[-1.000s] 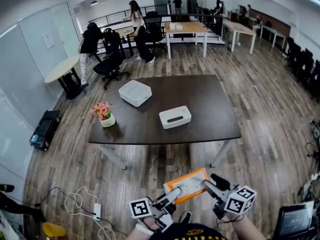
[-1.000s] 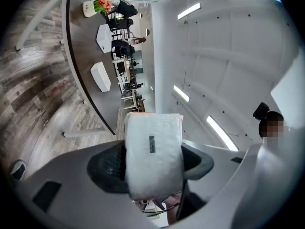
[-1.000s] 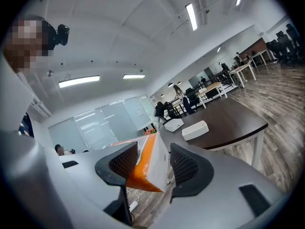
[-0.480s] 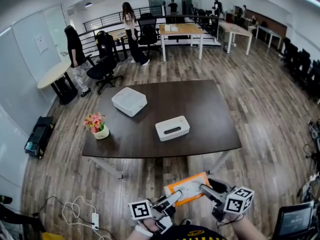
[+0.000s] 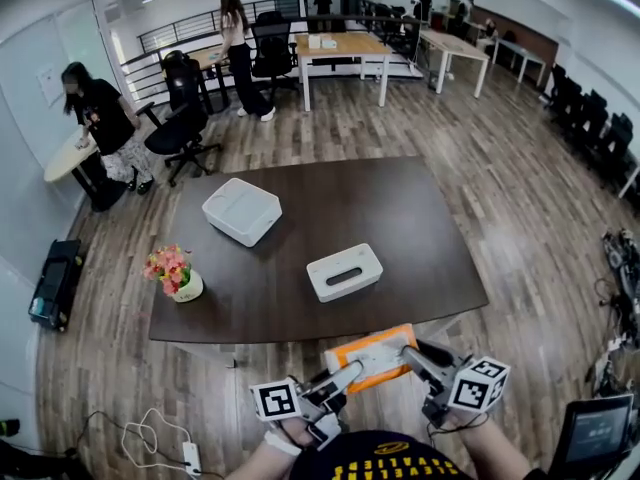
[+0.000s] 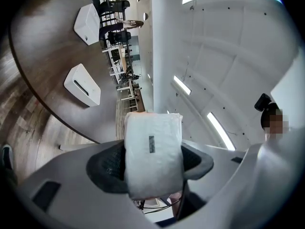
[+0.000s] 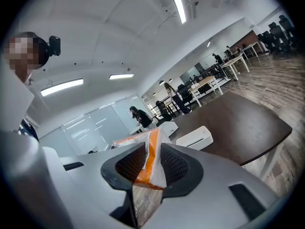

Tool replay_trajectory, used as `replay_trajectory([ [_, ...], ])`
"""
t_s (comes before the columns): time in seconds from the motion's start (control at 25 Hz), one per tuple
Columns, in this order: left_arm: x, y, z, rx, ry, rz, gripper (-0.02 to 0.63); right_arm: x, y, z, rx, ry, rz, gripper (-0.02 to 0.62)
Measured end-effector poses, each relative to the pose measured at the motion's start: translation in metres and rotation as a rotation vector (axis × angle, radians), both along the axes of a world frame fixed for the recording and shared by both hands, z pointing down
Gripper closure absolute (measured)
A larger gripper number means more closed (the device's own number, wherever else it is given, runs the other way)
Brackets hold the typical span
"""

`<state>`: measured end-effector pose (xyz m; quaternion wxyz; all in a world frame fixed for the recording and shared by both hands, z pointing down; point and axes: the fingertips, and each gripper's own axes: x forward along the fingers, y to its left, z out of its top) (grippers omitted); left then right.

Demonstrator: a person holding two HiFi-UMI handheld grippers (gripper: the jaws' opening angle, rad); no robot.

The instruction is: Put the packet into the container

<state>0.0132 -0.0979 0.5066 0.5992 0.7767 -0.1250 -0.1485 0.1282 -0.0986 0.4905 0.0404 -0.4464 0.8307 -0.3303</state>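
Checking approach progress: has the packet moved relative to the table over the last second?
Yes. The packet is closer to the table: the strip of floor seen between it and the table's near edge has almost closed.

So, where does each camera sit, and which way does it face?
Head view: on the person's head, facing forward and steeply down at the dark brown table; both forearms, left gripper and right gripper show below.
Left gripper view: on the left gripper, looking along its jaws, clamped on the orange-edged white plastic packet.
Right gripper view: on the right gripper, looking along its jaws, closing on the packet's edge.
Shared: all three show the packet and the white slotted rectangular box.
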Motion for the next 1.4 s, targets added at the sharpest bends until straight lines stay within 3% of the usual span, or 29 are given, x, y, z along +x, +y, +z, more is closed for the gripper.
replay_trajectory([
  [0.44,-0.019,-0.075,0.003,-0.074,0.042,-0.004,0.325,-0.013,-0.071,0.005,-0.029,-0.080,0.093,0.537],
  [0.92,-0.012,-0.144,0.034,-0.151,-0.026,-0.111,0.285,0.016,-0.149,0.019,-0.036,-0.149,0.087,0.547],
  [1.0,-0.011,-0.160,0.042,-0.159,-0.059,-0.146,0.284,0.025,-0.168,0.020,-0.034,-0.155,0.077,0.548],
  [1.08,-0.012,-0.175,0.050,-0.142,-0.144,-0.185,0.283,0.035,-0.188,0.022,-0.034,-0.155,0.061,0.548],
  [1.24,-0.003,-0.209,0.045,-0.011,-0.279,-0.239,0.276,0.055,-0.227,0.028,-0.054,-0.153,0.031,0.549],
  [1.4,0.013,-0.232,0.050,0.030,-0.355,-0.271,0.276,0.064,-0.264,0.037,-0.068,-0.173,-0.002,0.549],
])
